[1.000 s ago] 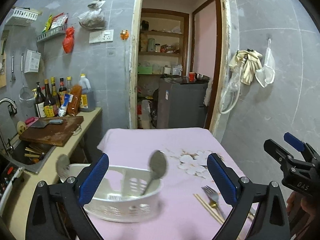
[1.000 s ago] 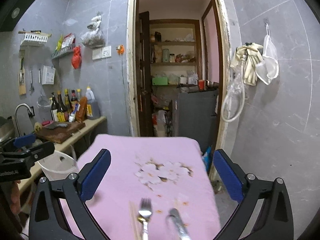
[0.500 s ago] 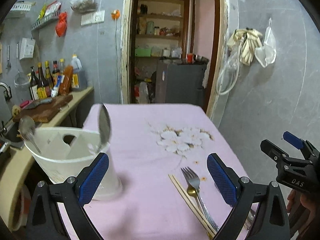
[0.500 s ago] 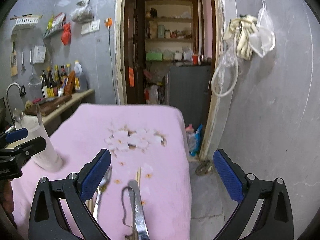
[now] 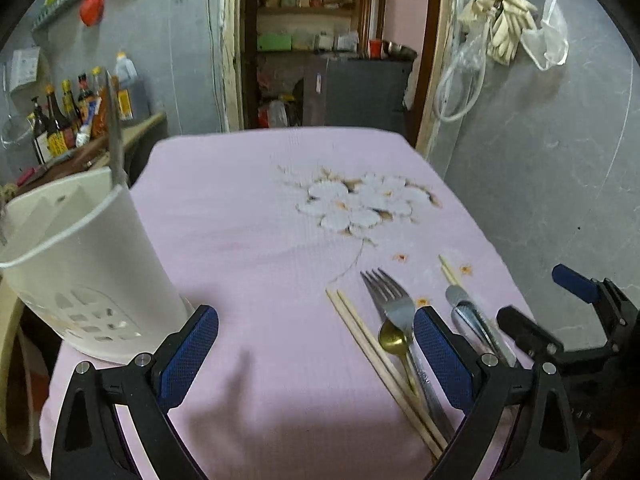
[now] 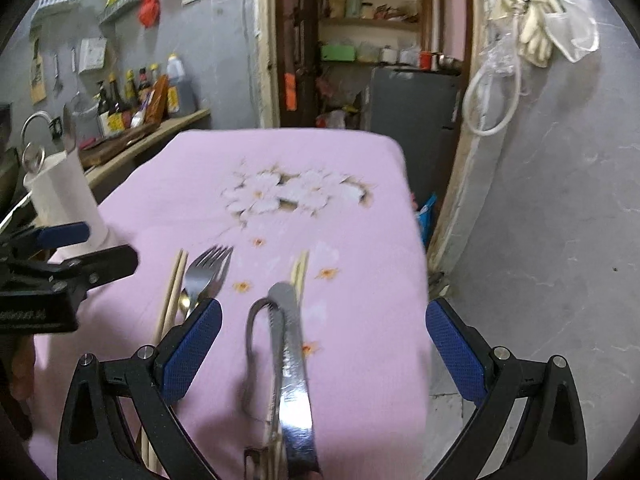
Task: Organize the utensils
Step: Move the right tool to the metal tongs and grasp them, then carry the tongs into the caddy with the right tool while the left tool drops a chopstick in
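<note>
Steel tongs [image 6: 290, 364] are lying between the right gripper's [image 6: 324, 350] wide-open fingers, while the left gripper [image 5: 316, 354], also wide, is hovering between the white holder [image 5: 80, 256] and the fork [image 5: 390, 302].

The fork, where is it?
The fork lies on the pink tablecloth in the left wrist view, lower right, between the chopsticks and the metal tongs.
</note>
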`<state>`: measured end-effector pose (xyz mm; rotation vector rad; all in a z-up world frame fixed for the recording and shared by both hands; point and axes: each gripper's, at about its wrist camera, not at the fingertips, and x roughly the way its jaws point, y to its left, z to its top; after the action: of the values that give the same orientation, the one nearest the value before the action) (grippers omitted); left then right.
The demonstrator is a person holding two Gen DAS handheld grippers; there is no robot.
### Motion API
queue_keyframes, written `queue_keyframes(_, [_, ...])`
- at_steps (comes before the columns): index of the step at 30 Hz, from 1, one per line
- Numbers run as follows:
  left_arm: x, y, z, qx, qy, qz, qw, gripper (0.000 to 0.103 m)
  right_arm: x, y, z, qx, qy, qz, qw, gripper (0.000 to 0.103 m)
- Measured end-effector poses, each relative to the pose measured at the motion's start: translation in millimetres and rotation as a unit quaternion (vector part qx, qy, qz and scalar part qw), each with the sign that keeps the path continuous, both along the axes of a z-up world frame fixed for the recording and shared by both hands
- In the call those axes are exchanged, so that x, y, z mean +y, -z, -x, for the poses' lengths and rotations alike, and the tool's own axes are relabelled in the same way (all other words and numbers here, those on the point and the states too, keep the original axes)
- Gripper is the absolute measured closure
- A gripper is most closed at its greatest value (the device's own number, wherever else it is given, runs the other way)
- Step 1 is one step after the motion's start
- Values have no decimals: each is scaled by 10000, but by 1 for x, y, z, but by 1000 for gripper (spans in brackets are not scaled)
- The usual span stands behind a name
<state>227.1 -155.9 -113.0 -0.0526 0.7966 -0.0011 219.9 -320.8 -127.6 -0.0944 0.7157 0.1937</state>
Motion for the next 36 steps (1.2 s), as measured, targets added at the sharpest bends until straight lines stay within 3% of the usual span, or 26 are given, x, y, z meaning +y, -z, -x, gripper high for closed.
queue_keyframes(8, [2,22,-17,636,133,258,9976,42,13,13,-1,342,-329,46,9989,31])
queue_keyframes(10, [2,28,-22,843,240,372,9955,57,14,15,-1,384,-358,80,9986,39])
queue_keyframes(13, [-1,33,-26,977,363,463,9935,68,18,16,-1,448,-394,128,9981,47])
queue_keyframes(21, [-2,38,-34,1116,372,737,9903,81,27,19,-5,603,-454,307,9967,71])
queue_keyframes(35, [-11,39,-46,1308,366,492,9895,86,37,19,-17,774,-380,421,9954,73])
queue_keyframes(36, [-11,39,-46,1318,349,475,9895,89,38,18,-17,777,-375,424,9954,76])
